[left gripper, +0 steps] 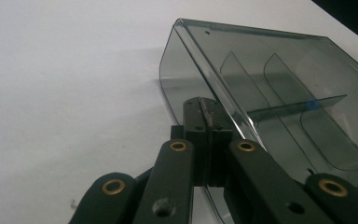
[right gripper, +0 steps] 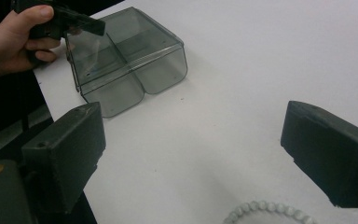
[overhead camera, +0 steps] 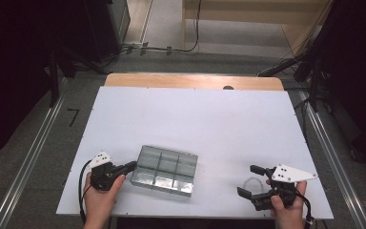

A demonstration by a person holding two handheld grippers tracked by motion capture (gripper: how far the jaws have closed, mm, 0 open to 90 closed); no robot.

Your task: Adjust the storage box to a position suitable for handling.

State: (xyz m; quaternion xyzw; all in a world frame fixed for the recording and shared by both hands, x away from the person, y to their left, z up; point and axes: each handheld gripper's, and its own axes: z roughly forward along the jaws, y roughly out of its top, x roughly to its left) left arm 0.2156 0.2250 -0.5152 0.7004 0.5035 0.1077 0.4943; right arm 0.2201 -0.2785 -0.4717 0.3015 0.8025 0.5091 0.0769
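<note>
left gripper (overhead camera: 129, 167) is pinching the left edge of the smoky clear compartment box (overhead camera: 164, 170); the left gripper view shows both jaws pressed flat on the thin wall at the box's corner. the box sits on the white table (overhead camera: 195, 119), near the front edge, left of centre, with the dividers visible inside. right gripper (overhead camera: 250, 180) is at the front right, well apart from the box, jaws spread wide with nothing clamped. a pale bead bracelet (right gripper: 268, 211) lies on the table between and just below the open jaws. can't tell if the pads touch it.
</note>
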